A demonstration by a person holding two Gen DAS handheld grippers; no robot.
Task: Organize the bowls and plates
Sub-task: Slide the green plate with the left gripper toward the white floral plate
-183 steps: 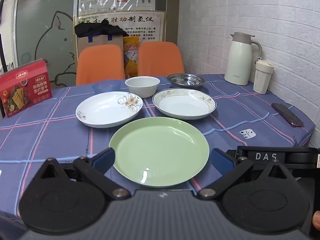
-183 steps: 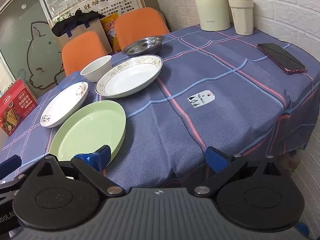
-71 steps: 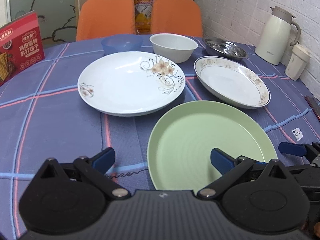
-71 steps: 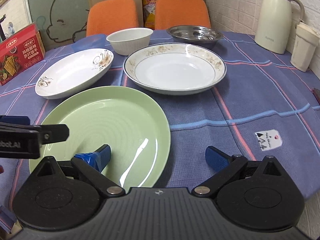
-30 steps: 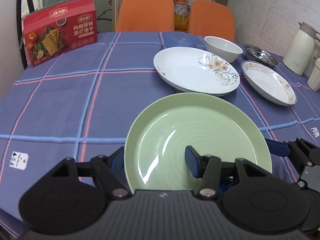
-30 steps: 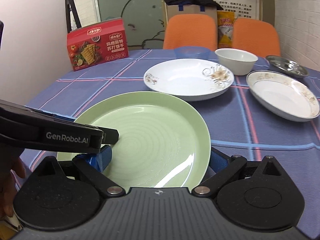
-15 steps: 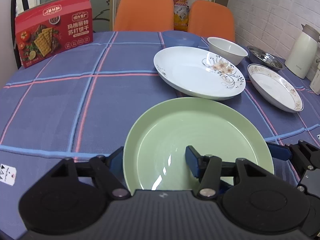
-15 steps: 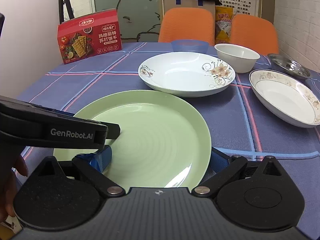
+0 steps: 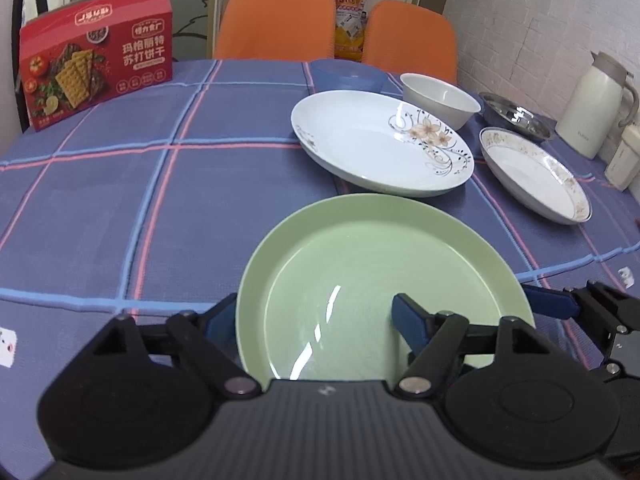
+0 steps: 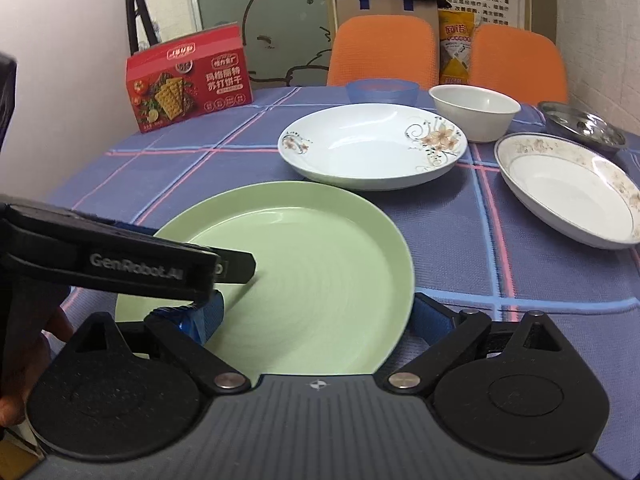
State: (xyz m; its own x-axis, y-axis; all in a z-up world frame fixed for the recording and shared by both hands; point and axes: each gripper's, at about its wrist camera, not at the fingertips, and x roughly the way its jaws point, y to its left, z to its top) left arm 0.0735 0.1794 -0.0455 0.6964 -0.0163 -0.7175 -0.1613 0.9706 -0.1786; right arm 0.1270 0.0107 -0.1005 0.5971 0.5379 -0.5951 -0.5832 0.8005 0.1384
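Note:
A pale green plate [image 9: 360,272] [image 10: 312,264] is held just above the blue checked tablecloth [image 9: 120,200]. My left gripper [image 9: 314,320] is shut on its near-left rim, one finger on top and one underneath. In the right wrist view, that gripper's upper finger [image 10: 168,266] lies across the plate. My right gripper [image 10: 318,318] is open and straddles the plate's right rim. A floral white plate [image 9: 372,148] [image 10: 360,148], a gold-rimmed plate [image 9: 532,176] [image 10: 568,188], a white bowl [image 9: 440,98] [image 10: 474,114], a blue bowl [image 9: 348,76] [image 10: 382,91] and a steel dish [image 9: 516,116] [image 10: 580,124] sit beyond.
A red cracker box [image 9: 96,56] [image 10: 188,80] stands at the table's far left. A cream thermos [image 9: 596,112] and a cup [image 9: 626,156] stand by the brick wall on the right. Two orange chairs [image 9: 276,24] are behind the table. A person's hand [image 10: 40,344] holds the left gripper.
The left gripper went from open to shut on the green plate. Both grippers and the plate have since moved left across the table, and the cracker box now looks closer.

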